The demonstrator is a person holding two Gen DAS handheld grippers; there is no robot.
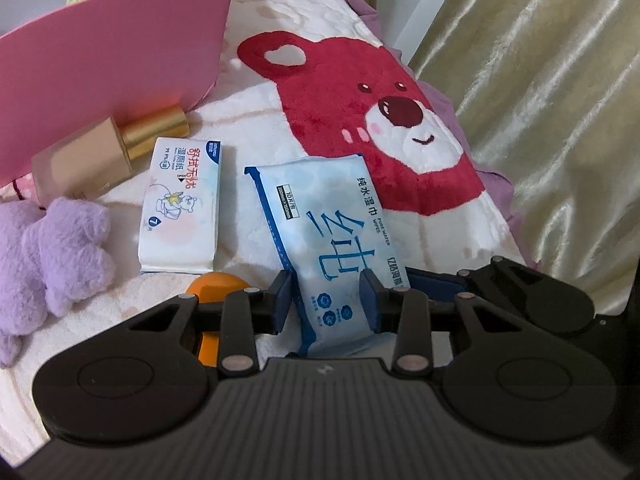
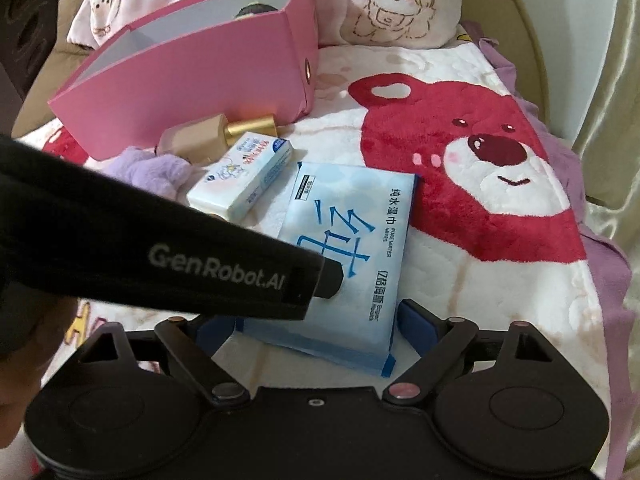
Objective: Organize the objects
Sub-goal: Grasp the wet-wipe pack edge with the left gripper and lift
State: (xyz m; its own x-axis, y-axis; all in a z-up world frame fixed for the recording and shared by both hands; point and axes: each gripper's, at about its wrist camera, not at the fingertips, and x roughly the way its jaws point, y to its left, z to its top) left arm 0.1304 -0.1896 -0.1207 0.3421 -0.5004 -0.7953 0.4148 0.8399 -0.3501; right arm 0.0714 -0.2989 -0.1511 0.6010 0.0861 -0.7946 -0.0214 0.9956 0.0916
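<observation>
A blue pack of wet wipes (image 1: pixel 320 236) lies on the bear blanket, also in the right wrist view (image 2: pixel 352 248). My left gripper (image 1: pixel 328 300) has its pads on both sides of the pack's near end, closed on it. My right gripper (image 2: pixel 316 324) is open, its fingers straddling the pack's near end without pressing it. A smaller white tissue pack (image 1: pixel 180 208) lies left of the wipes, also in the right wrist view (image 2: pixel 240 176). The pink box (image 1: pixel 108 68) stands open at the back left, also in the right wrist view (image 2: pixel 192 72).
A gold-capped bottle (image 1: pixel 104 148) lies against the box. A purple plush toy (image 1: pixel 44 256) sits at the left. An orange object (image 1: pixel 212 292) shows under my left gripper. The left gripper's black body (image 2: pixel 160 256) crosses the right wrist view. Pillows (image 2: pixel 400 0) and a curtain (image 1: pixel 540 100) border the bed.
</observation>
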